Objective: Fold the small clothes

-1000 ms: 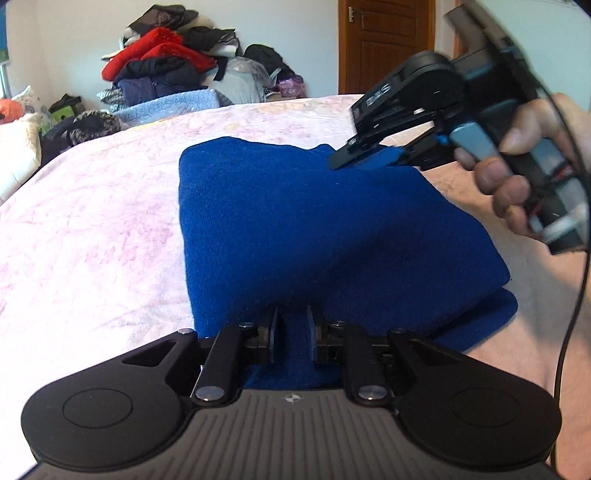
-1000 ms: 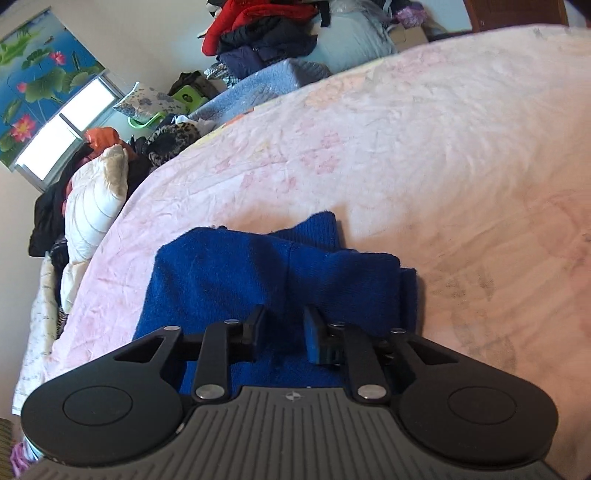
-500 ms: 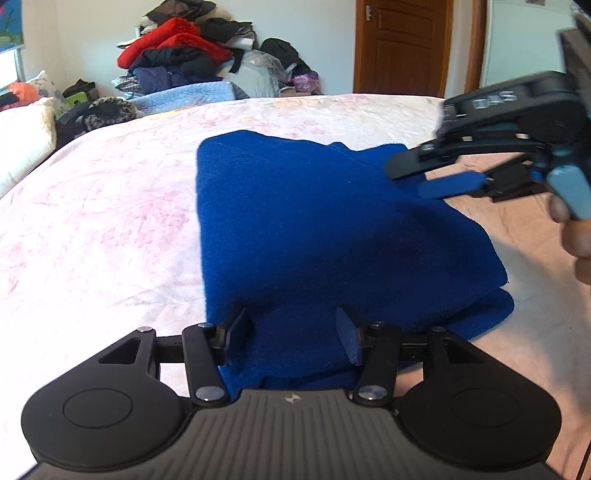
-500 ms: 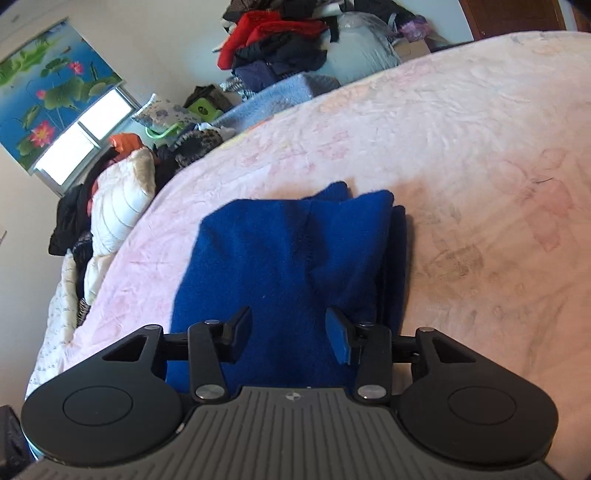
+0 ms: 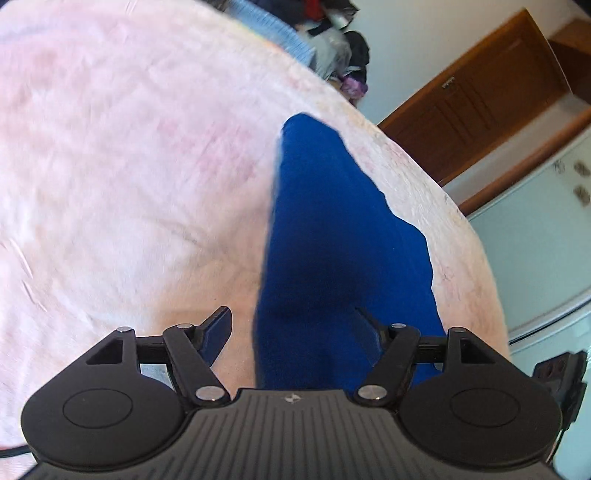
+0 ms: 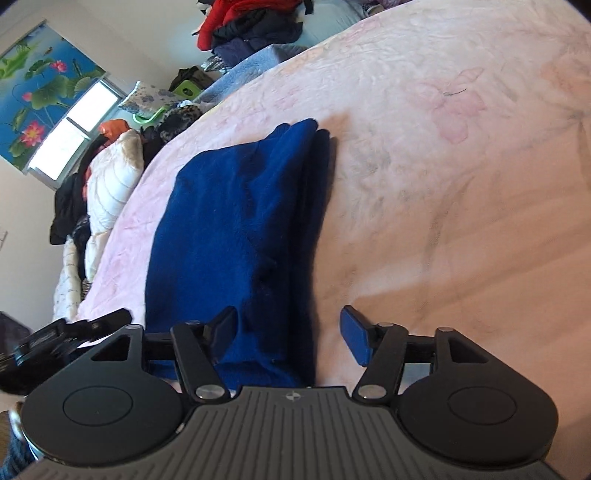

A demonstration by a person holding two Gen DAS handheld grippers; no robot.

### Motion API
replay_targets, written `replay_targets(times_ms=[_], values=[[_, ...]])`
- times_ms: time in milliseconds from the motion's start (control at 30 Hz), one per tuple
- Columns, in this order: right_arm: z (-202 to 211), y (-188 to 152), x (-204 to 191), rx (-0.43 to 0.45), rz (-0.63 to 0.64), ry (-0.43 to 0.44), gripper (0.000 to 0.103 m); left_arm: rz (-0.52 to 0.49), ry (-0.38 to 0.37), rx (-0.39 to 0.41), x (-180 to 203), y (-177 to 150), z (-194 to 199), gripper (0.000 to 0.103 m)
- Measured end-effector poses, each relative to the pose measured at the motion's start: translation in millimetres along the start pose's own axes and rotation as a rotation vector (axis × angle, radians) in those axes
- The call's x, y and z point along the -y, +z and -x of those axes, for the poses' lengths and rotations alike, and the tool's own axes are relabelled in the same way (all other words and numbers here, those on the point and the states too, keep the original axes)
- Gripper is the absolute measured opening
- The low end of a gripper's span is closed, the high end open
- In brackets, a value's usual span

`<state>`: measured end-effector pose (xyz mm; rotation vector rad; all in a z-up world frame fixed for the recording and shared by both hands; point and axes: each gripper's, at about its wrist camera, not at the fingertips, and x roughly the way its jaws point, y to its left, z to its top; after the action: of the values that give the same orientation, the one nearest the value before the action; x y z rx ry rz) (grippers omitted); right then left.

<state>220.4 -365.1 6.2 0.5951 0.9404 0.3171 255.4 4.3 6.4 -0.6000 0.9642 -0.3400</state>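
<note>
**Both grips released; blue garment lies folded on the bed**

Bedroom setting: a bed with a pale pink flowered bedspread (image 6: 461, 155) serves as the work surface, with a heap of unsorted clothes (image 6: 255, 22) at its far end, a lotus-print blind (image 6: 40, 96) over the window and a brown wooden door (image 5: 476, 103) on the other side.

Change since a second ago: both hand-held grippers were then pinched narrow on the near edge of the blue garment (image 6: 236, 229). Now the left hand-held gripper (image 5: 293, 334) has its jaws opening, wide apart, and its view has rolled sharply; the cloth runs under the right finger only, bedspread under the left, and neither pad presses on it. The right hand-held gripper (image 6: 290, 332) is likewise opening, jaws wide. Its left finger hangs over the garment's near edge, its right finger over bare bedspread. Nothing is clamped.

Garment position: flat on the bedspread, folded into a narrow stack with layered edges showing along its right side in the right wrist view. It sits directly ahead of both tools.

Reading: the fold appears set down and let go. Layers look roughly aligned, though the far end is slightly ragged. Judged next step: either one more fold across the length or a move to the next item from the heap.
</note>
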Motion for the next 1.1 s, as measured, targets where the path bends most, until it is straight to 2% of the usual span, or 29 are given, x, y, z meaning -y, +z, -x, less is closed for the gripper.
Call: replay_targets(times_ms=[67,133,267,333,400,433,467,500,533,600,667,833,900,967,1033,1100], values=[[-3.2,0.3,0.0,-0.024,-0.019,0.047,0.084,0.037,-0.081,-0.033,-5.6,-1.3,-8.8,0.071],[-9.6,2.2,-2.9,-0.059,-0.030,0.102,0.089,0.064,-0.143,-0.065,-5.1,-2.1,-17.5,0.071],[-23.6,6.5,-10.5,-0.110,-0.043,0.169,0.094,0.062,-0.180,-0.101,-2.6,-0.7,-31.9,0.071],[-27.9,10.4,-9.8,-0.119,-0.075,0.203,0.093,0.077,-0.192,-0.113,-3.6,1.3,-34.6,0.071],[-31.3,13.7,-6.1,-0.126,-0.117,0.232,0.085,0.075,-0.194,-0.123,-3.6,2.9,-35.8,0.068],[-33.1,15.1,-3.4,-0.130,-0.137,0.235,0.065,0.072,-0.182,-0.127,-3.5,3.4,-35.2,0.065],[-36.3,15.4,0.1,-0.145,-0.160,0.228,0.035,0.055,-0.158,-0.134,-2.2,3.9,-33.9,0.053],[-41.6,14.0,4.5,-0.166,-0.183,0.206,0.023,0.035,-0.133,-0.142,-0.5,4.3,-32.3,0.043],[-44.8,11.7,8.4,-0.172,-0.191,0.193,0.020,0.026,-0.119,-0.148,0.0,5.0,-32.1,0.040],[-44.8,8.5,14.3,-0.162,-0.221,0.229,0.019,0.018,-0.101,-0.160,-3.1,5.6,-32.1,0.026],[-43.2,5.7,11.5,-0.147,-0.212,0.226,0.019,0.015,-0.080,-0.162,-5.3,5.7,-30.9,0.017],[-34.0,7.2,-3.4,-0.131,-0.153,0.195,0.020,-0.017,-0.094,-0.148,-0.2,7.2,-19.3,0.014],[-26.7,11.8,-8.6,-0.118,-0.118,0.167,0.030,-0.021,-0.106,-0.159,-1.2,6.7,-18.3,0.014],[-18.5,15.8,-8.5,-0.107,-0.100,0.158,0.049,0.004,-0.117,-0.180,-6.9,4.8,-18.6,0.014],[-7.6,18.2,-6.0,-0.083,-0.072,0.131,0.055,0.026,-0.124,-0.193,-12.7,0.9,-19.4,0.016],[-0.6,19.3,2.2,-0.072,-0.062,0.081,0.056,0.035,-0.119,-0.205,-15.5,-4.0,-21.7,0.018]])
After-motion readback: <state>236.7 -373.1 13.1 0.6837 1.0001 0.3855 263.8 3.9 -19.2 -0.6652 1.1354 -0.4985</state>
